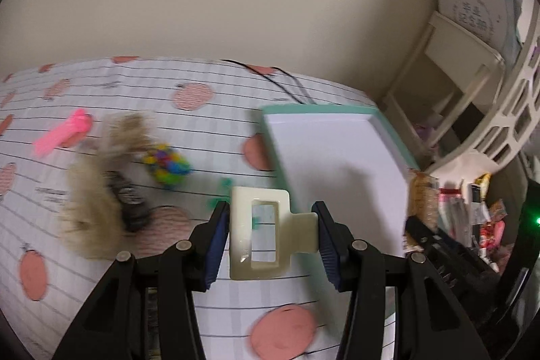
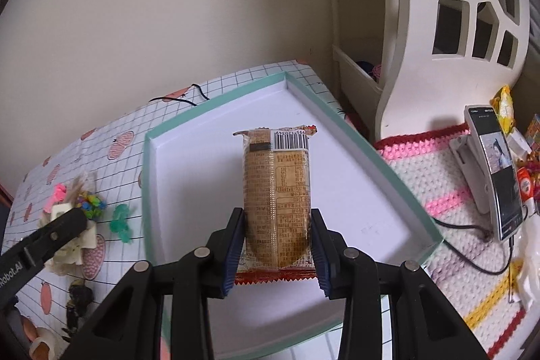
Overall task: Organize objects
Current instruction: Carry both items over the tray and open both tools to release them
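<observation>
My left gripper (image 1: 270,231) is shut on a cream hair claw clip (image 1: 260,233) and holds it above the patterned tablecloth, just left of the shallow teal-rimmed white box (image 1: 337,164). My right gripper (image 2: 276,252) is shut on a brown wrapped snack pack (image 2: 276,191) and holds it over the box (image 2: 189,157), which has nothing lying in it. The left gripper and its clip also show in the right wrist view (image 2: 64,221), left of the box.
Left of the box lie a pink clip (image 1: 64,132), fluffy beige hair ties (image 1: 91,211), a dark scrunchie (image 1: 130,201), a multicoloured bead tie (image 1: 167,166) and a green clip (image 2: 121,221). A phone on a stand (image 2: 496,171) and a white shelf unit (image 2: 438,22) stand at right.
</observation>
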A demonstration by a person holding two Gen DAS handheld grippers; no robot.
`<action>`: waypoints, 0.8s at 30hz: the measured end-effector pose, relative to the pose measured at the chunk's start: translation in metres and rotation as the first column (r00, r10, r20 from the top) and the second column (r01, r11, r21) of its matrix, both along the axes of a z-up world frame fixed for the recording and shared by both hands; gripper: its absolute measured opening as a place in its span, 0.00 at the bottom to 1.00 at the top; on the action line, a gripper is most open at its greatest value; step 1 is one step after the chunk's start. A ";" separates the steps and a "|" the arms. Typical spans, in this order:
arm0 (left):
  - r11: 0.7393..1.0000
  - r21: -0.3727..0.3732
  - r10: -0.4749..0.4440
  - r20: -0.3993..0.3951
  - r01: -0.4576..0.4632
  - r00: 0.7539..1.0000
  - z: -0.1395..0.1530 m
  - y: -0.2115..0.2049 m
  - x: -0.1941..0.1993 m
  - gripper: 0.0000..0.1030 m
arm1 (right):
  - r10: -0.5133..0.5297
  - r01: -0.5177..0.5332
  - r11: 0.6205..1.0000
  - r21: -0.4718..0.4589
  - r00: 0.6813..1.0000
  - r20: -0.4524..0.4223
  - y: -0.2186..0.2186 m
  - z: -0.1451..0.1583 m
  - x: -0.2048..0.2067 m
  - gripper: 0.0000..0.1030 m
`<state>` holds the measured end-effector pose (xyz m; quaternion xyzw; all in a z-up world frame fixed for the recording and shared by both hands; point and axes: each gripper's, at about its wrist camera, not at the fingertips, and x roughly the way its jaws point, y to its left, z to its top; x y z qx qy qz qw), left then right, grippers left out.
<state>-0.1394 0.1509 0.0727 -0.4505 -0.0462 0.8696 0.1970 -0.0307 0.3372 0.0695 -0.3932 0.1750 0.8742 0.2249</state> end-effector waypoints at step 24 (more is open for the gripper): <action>0.990 -0.082 -0.104 0.093 0.112 0.990 -0.052 0.077 -0.002 0.50 | -0.047 0.048 0.998 -0.030 0.998 0.031 0.020 -0.018 0.005 0.39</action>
